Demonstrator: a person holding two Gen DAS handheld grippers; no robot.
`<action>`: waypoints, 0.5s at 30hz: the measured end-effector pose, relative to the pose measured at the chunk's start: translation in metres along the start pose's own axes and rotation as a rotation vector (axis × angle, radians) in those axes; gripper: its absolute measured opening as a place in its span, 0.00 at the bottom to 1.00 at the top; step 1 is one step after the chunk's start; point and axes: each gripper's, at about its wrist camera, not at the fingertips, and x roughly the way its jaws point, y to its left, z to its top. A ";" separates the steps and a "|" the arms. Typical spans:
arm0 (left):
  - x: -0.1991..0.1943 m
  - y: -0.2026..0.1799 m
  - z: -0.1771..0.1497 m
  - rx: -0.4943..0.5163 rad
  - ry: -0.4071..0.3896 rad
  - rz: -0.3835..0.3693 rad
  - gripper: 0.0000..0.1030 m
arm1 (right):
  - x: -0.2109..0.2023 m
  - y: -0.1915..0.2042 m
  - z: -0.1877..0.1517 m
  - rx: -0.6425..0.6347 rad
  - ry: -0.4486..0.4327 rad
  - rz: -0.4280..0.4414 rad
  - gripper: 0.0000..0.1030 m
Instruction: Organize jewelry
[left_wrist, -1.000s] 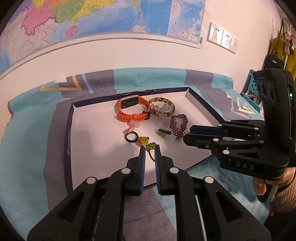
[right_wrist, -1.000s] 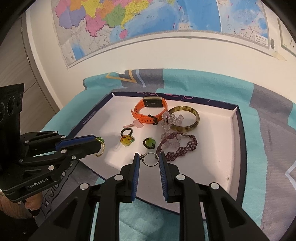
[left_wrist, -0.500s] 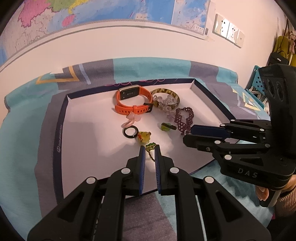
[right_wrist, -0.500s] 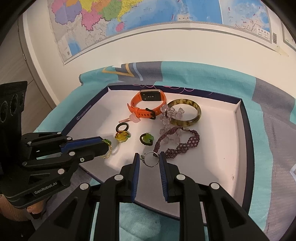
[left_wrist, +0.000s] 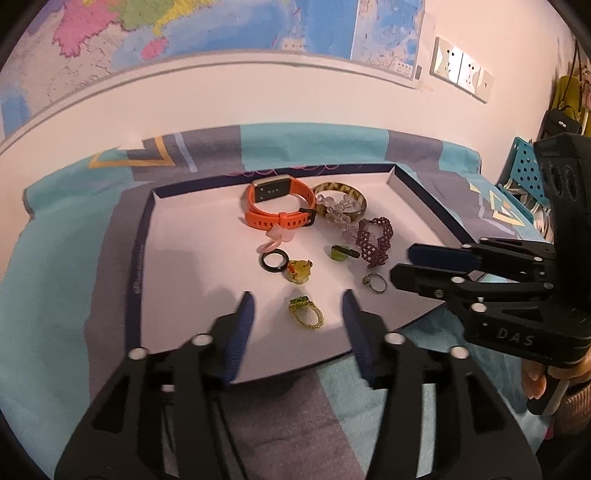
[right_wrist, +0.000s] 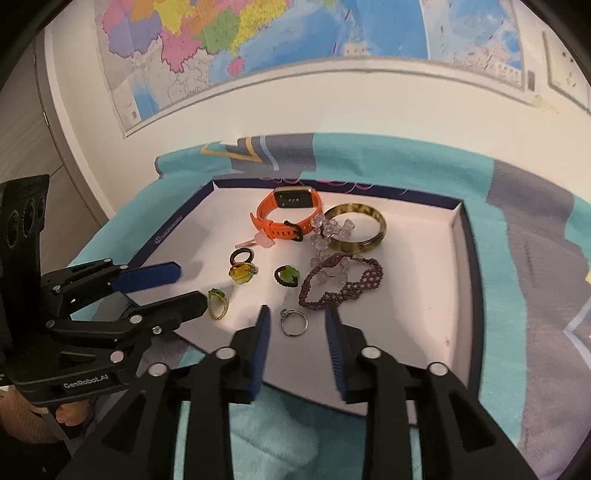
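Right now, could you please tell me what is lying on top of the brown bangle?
A clear bead bracelet drapes over the brown bangle's near-left rim. The part of the rim beneath the beads is hidden.

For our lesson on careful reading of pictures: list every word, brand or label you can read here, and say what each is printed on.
"DAS": on the right gripper, on its side.
"GenRobot.AI": on the left gripper, on its side.
Logo and word on the tray's left rim: too blurred to read.
Print on the wall map: too small to read.
Display on the orange watch: unreadable.

Warm indoor light, fisheye-warped, slight blur
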 end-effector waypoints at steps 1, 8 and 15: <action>-0.005 0.000 -0.002 0.001 -0.011 0.010 0.56 | -0.003 0.000 -0.001 -0.006 -0.007 -0.004 0.30; -0.037 0.003 -0.014 -0.025 -0.081 0.045 0.95 | -0.032 0.003 -0.021 -0.032 -0.060 -0.056 0.68; -0.049 -0.001 -0.034 -0.041 -0.062 0.089 0.95 | -0.045 0.010 -0.045 -0.063 -0.077 -0.132 0.88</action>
